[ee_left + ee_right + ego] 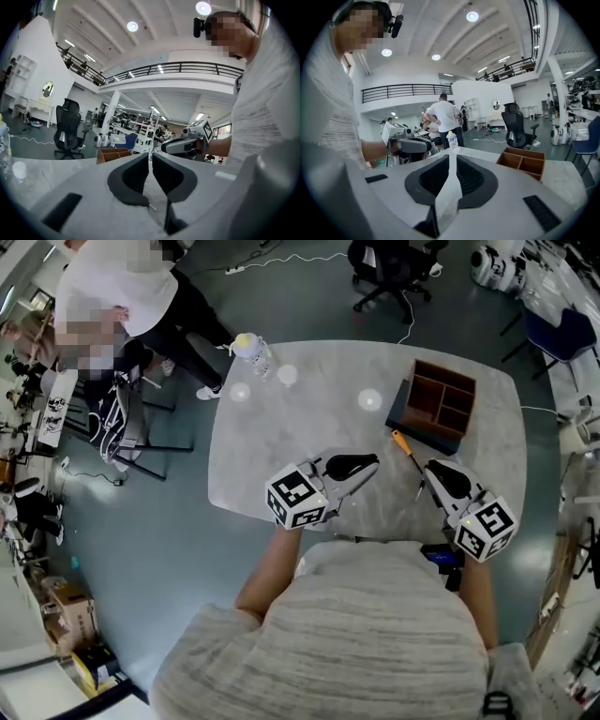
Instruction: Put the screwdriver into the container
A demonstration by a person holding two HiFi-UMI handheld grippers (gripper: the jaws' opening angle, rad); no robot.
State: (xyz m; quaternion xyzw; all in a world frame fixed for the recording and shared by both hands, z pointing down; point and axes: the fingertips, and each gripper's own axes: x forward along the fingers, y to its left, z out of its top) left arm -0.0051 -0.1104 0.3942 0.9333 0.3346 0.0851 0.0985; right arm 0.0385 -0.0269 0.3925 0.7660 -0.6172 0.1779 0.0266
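Note:
A screwdriver [404, 445] with an orange handle and a dark shaft lies on the marble table [281, 446], just in front of the brown wooden container [441, 404] with several compartments. My left gripper [373, 464] hovers over the table's near edge, to the left of the screwdriver, jaws together and empty [151, 158]. My right gripper [430, 468] sits just to the right of the shaft's tip, shut with nothing in it [451, 157]. The container [112, 153] shows beyond the left jaws and at the right of the right gripper view [525, 161].
A clear bottle [251, 348] stands at the table's far left corner, with small white round things [287, 374] [368, 399] near it. People stand by the far left of the table [112, 296]. An office chair [389, 273] is behind the table.

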